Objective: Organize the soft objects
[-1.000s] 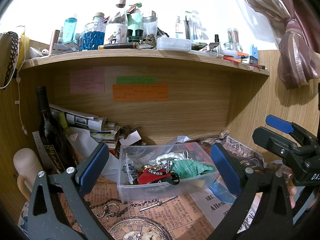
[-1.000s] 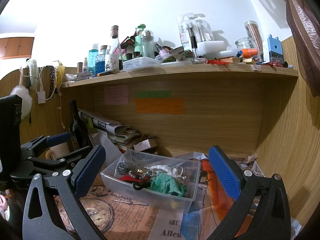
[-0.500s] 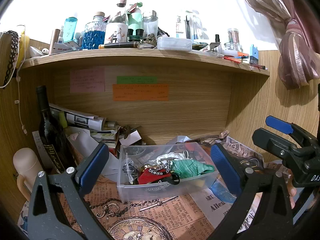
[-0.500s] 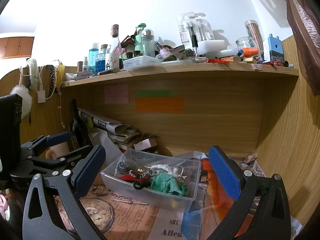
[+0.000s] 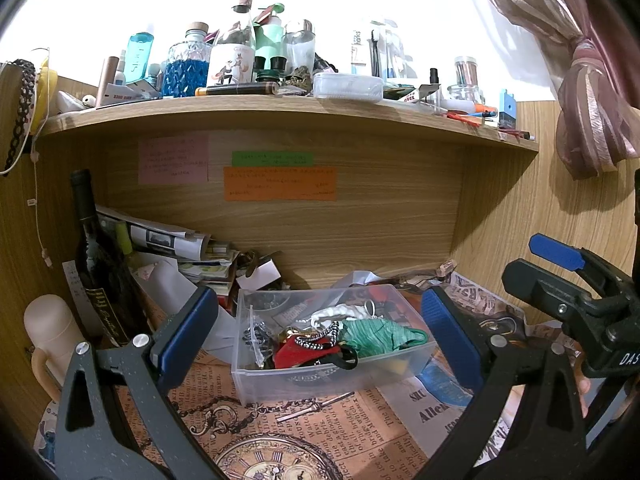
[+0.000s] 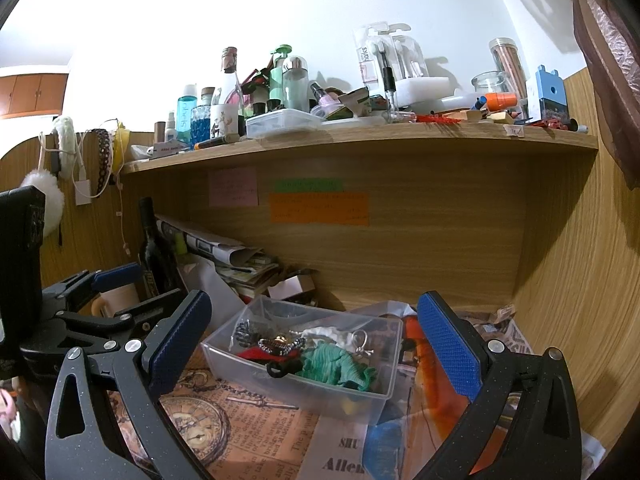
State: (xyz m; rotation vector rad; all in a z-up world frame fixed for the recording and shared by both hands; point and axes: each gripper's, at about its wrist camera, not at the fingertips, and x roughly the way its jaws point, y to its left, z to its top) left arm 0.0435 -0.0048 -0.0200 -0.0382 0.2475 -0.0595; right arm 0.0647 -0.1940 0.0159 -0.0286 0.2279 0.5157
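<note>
Both the left gripper (image 5: 320, 336) and the right gripper (image 6: 310, 336) hung wide open, holding nothing. Between their blue pads, the crumpled green fabric mask (image 5: 378, 332) lay inside a clear plastic bin (image 5: 320, 380) on the newspaper-covered desk (image 5: 320, 436).

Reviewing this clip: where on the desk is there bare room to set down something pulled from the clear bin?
Most free: the printed paper in front of the clear bin, between both open grippers, the left gripper and right gripper; only a chain and key lie there. Crowded: left of the bin with the wine bottle and paper stack, and the top shelf.
</note>
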